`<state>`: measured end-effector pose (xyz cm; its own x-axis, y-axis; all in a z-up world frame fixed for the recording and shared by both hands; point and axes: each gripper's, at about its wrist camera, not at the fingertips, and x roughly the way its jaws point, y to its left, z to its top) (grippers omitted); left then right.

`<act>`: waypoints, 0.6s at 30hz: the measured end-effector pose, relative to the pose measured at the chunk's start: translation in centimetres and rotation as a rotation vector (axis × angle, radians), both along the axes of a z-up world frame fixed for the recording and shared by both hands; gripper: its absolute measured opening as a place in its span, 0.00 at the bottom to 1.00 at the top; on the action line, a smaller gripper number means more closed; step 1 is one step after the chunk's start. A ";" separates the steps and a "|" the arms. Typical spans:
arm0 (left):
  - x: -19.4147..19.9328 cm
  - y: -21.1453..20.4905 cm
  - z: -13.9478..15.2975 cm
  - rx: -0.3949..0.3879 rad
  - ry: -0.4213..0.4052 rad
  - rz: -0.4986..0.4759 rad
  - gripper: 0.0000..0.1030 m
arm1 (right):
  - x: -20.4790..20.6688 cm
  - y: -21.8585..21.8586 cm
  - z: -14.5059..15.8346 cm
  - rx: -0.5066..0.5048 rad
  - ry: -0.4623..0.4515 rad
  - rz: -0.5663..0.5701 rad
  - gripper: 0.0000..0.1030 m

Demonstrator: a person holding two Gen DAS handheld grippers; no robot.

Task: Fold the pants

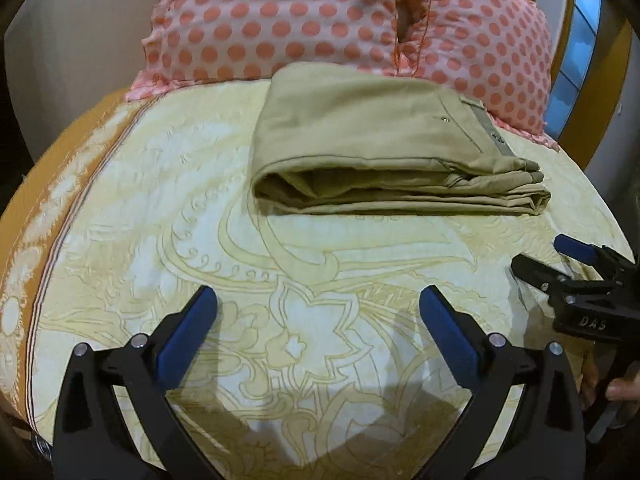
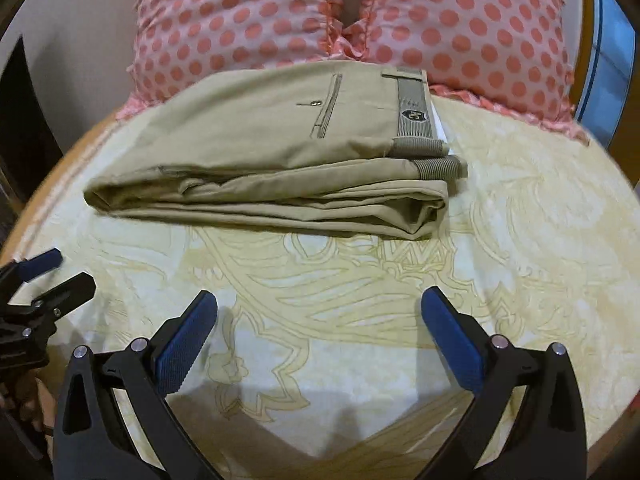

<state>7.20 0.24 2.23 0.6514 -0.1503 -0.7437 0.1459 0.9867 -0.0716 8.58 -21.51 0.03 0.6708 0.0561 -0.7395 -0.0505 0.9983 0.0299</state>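
Now both claws, left claw (image 1: 318,300) and right claw (image 2: 319,300), hover wide above folded pants (image 2: 260,160).

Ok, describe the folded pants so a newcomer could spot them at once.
Start at the bed with the cream floral bedsheet. At its far end lie two pink polka-dot pillows; just in front of them sits the folded pants. It is the only plain khaki bundle, stacked in layers, with a ribbed waistband and a small badge.

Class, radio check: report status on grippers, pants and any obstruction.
Left gripper open, empty. Right gripper open, empty. Pants folded in a stack on the bedsheet, against the pillows. Nothing in the way.
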 end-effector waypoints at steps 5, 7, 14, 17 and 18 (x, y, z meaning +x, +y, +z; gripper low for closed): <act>-0.6 -1.1 -0.6 0.099 -0.021 -0.001 0.98 | -0.3 0.3 -0.2 -0.015 -0.004 -0.039 0.99; -0.6 -1.0 -0.7 0.088 -0.017 0.008 0.98 | -0.2 0.4 -0.3 -0.014 -0.002 -0.047 0.99; -0.5 -0.9 -0.6 0.087 -0.015 0.008 0.98 | -0.1 0.4 -0.3 -0.017 0.000 -0.062 0.99; -0.5 -0.8 -0.6 0.088 -0.015 0.010 0.98 | -0.1 0.4 -0.3 -0.017 0.000 -0.063 0.99; -0.5 -0.8 -0.6 0.089 -0.014 0.010 0.98 | -0.1 0.4 -0.3 -0.017 0.000 -0.063 0.99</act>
<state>6.71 -0.59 1.67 0.6628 -0.0778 -0.7447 0.1364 0.9905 0.0179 8.45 -21.09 -0.29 0.6728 0.0015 -0.7398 0.0123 0.9998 0.0132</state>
